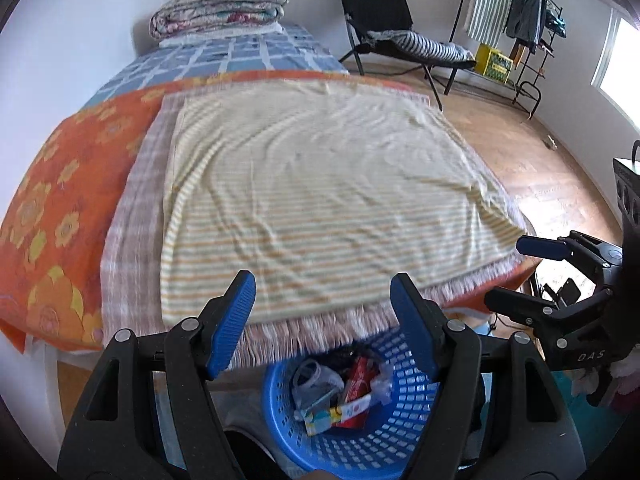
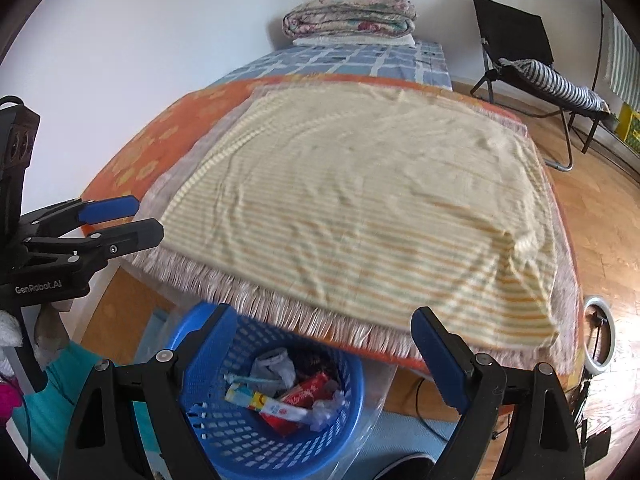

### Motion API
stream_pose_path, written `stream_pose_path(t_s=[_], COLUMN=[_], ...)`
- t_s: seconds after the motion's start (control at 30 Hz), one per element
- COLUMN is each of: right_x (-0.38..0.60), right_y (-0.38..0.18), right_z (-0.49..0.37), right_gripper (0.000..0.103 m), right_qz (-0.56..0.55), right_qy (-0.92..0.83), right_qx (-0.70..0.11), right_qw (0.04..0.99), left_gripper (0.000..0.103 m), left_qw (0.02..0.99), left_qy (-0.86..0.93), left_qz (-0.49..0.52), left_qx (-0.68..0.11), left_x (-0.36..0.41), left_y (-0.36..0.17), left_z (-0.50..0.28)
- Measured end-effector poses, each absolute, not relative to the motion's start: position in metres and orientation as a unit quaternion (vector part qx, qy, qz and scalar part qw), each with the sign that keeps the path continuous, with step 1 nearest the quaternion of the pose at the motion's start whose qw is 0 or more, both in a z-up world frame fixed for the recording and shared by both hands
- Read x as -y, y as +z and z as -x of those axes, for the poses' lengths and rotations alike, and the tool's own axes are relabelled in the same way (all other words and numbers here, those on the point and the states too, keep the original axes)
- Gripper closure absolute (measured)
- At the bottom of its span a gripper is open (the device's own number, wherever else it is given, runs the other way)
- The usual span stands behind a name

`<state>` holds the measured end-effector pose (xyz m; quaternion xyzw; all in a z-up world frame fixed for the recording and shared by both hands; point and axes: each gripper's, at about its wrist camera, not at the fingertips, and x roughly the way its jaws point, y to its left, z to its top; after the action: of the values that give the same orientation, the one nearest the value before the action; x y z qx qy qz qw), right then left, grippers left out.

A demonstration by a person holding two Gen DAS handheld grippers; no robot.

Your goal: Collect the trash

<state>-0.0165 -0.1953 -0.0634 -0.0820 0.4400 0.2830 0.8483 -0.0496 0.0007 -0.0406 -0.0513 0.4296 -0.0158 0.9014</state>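
Both grippers, left gripper (image 1: 323, 320) and right gripper (image 2: 324, 350), gape wide, empty, above the blue basket (image 2: 224, 436) of trash (image 2: 288, 396) at the bed (image 1: 320, 184) edge; bare floor (image 1: 560, 184) at three o'clock.

Bed (image 1: 60, 216) — striped blanket (image 1: 320, 200) spread flat, folded quilt (image 1: 218, 8) beyond.

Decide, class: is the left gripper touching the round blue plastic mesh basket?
Apart. The left wrist view shows the left gripper open and empty above the blue basket, its pads clear of the rim.

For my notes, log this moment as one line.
left gripper open, empty | right gripper open, empty | blue perforated plastic basket holds wrappers | striped cream blanket bare
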Motion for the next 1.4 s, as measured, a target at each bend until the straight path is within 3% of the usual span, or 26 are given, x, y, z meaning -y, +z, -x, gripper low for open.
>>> stream_pose_path(t_s=[0.37,0.5,1.2,1.4], right_x=[0.192,0.192,0.206,0.21], right_y=[-0.022,-0.011,-0.013,-0.016], right_z=[-0.009,-0.019,-0.078,-0.081], right_gripper=[0.012,0.004,0.0,0.0], right_qz=[0.091,0.082,0.011,0.005], right_qy=[0.277,0.279,0.251,0.24], right_qx=[-0.393,-0.375,-0.353,-0.356], right_qw=[0.872,0.88,0.901,0.903], left_gripper=[0.022,0.012,0.009,0.001], left_qw=[0.922,0.931,0.932,0.934], left_qy=[-0.009,-0.003,0.037,0.047], left_qz=[0.045,0.04,0.043,0.035], left_qx=[-0.386,-0.364,-0.358,-0.353], left_x=[0.001,-0.001,-0.02,-0.019], left_y=[-0.003,0.01,0.004,0.004], left_z=[0.024,0.016,-0.019,-0.014])
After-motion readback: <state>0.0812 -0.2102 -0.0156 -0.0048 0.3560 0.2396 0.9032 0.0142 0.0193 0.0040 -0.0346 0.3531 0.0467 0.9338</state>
